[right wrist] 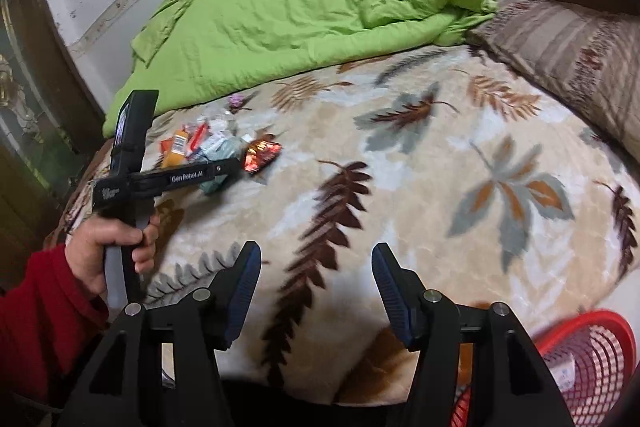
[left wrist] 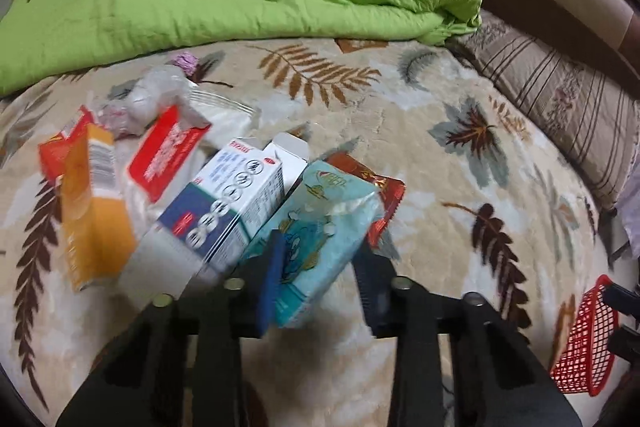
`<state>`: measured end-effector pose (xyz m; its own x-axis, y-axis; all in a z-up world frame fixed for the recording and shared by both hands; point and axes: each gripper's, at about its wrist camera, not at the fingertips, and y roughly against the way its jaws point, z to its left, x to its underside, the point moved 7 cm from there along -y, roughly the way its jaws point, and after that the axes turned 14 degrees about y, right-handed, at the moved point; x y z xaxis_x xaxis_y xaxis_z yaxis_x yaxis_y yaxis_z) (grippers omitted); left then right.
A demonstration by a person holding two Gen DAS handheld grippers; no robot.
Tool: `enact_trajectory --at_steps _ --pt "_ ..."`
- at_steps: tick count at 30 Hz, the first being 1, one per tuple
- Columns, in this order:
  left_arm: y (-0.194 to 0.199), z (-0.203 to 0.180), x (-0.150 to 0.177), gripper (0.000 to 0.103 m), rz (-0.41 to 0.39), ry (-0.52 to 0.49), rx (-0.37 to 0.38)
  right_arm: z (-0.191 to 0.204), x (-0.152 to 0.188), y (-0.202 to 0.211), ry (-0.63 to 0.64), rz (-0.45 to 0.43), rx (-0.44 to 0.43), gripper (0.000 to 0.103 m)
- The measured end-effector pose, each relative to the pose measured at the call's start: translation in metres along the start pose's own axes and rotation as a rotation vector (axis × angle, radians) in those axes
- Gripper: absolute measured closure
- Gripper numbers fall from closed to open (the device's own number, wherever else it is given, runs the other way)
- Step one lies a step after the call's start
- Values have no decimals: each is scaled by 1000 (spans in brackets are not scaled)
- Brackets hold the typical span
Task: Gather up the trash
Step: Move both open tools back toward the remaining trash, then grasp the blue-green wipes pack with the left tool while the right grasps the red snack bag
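The left gripper (left wrist: 320, 267) has its jaws around a light blue tissue pack (left wrist: 320, 227); one blue pad lies against the pack's left side, while contact on the right side cannot be told. Just left of the pack lie a white and blue carton (left wrist: 224, 211), an orange box (left wrist: 94, 215) and a red and white packet (left wrist: 166, 155); a red foil wrapper (left wrist: 376, 195) sits just behind it, all on the leaf-patterned bed blanket (left wrist: 440, 167). The right gripper (right wrist: 316, 291) hangs over bare blanket, jaws wide and empty. A red mesh basket (right wrist: 596, 367) stands at the near right; a green duvet (right wrist: 300, 7) lies far back.
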<state>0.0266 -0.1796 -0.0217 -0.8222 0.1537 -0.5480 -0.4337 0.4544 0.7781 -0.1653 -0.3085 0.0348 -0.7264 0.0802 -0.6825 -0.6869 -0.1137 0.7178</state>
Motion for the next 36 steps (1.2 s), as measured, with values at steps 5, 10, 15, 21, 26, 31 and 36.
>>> enact_trajectory --at_steps 5,10,15,21,26,31,36 --pt "32 5 16 77 -11 19 -2 15 -24 -31 48 16 -46 41" --pt "73 25 40 77 -39 70 -19 28 -53 -72 99 32 -92 41" --pt "94 58 49 77 -100 154 -88 46 -84 -129 203 66 -88 41" --pt "86 84 45 77 -120 192 -158 54 -100 -192 263 156 -63 41" --pt "76 93 36 76 -122 228 -132 43 -96 -217 228 200 -54 53" --pt "64 100 33 67 -82 319 -58 47 -85 -195 194 165 -59 59" --pt "57 88 33 65 -75 328 -14 62 -71 -161 175 125 -62 60"
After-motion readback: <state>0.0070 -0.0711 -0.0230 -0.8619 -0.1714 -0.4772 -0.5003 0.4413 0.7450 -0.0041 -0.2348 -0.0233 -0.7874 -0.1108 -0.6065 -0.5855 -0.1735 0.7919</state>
